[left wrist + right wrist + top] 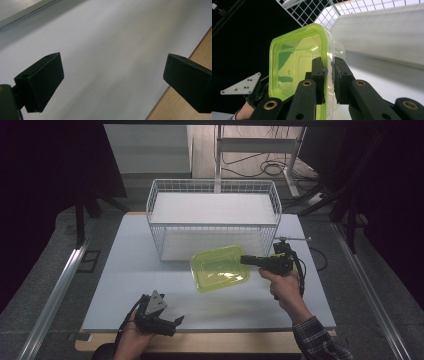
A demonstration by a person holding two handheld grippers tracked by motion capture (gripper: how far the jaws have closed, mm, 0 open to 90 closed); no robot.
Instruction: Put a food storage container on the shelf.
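Note:
A clear plastic container with a yellow-green lid [220,268] hangs above the table in front of the wire basket [214,219]. My right gripper [248,260] is shut on its right rim. In the right gripper view the two black jaws pinch the edge of the container [294,62] between them, at my right gripper [329,72]. My left gripper [172,324] rests near the table's front edge at the left, jaws wide apart. In the left gripper view my left gripper [112,80] stands open over bare white tabletop.
The white wire basket stands at the back middle of the white table [130,270], its front side facing me. A wooden strip [235,342] runs along the table's front edge. Cables and a desk frame [280,165] lie on the floor beyond.

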